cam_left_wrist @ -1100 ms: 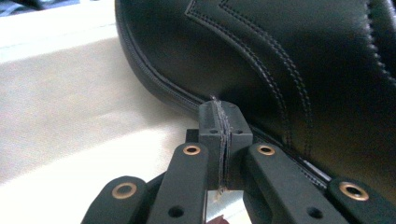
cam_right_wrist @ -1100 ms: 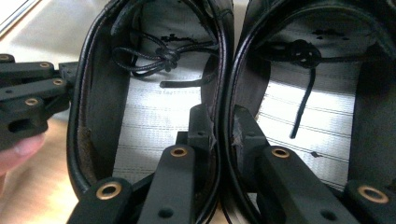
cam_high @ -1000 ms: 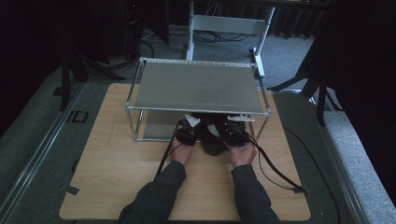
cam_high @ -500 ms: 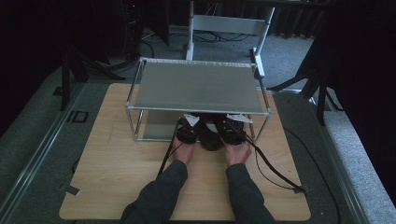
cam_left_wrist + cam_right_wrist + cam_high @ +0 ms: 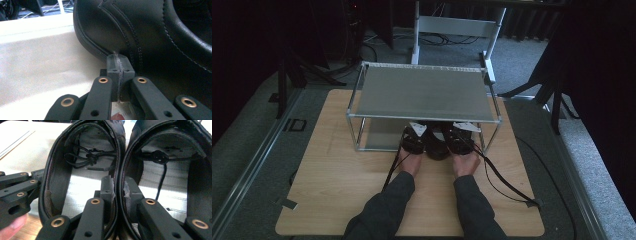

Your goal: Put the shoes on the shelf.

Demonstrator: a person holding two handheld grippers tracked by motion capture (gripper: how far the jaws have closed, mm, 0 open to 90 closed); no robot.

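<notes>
Two black leather shoes (image 5: 437,146) stand side by side at the open front of a metal shelf rack (image 5: 422,92), heels toward me. In the right gripper view my right gripper (image 5: 118,187) is shut on their two touching inner walls, one jaw inside the left shoe (image 5: 82,185) and one inside the right shoe (image 5: 170,190). My left gripper (image 5: 117,61) is shut with nothing between its jaws, its tip against the outer side of a shoe (image 5: 150,32). In the high view the left gripper (image 5: 414,138) and right gripper (image 5: 460,138) flank the shoes.
The rack stands on a wooden tabletop (image 5: 337,190) and has a pale lower shelf (image 5: 37,62) under its grey top. Upright posts (image 5: 358,132) frame the rack's front corners. Cables (image 5: 507,182) trail back from the grippers over the table. A white frame (image 5: 457,25) stands behind.
The right hand has edged slightly to the left with the shoes. The left hand has stayed where it was.
</notes>
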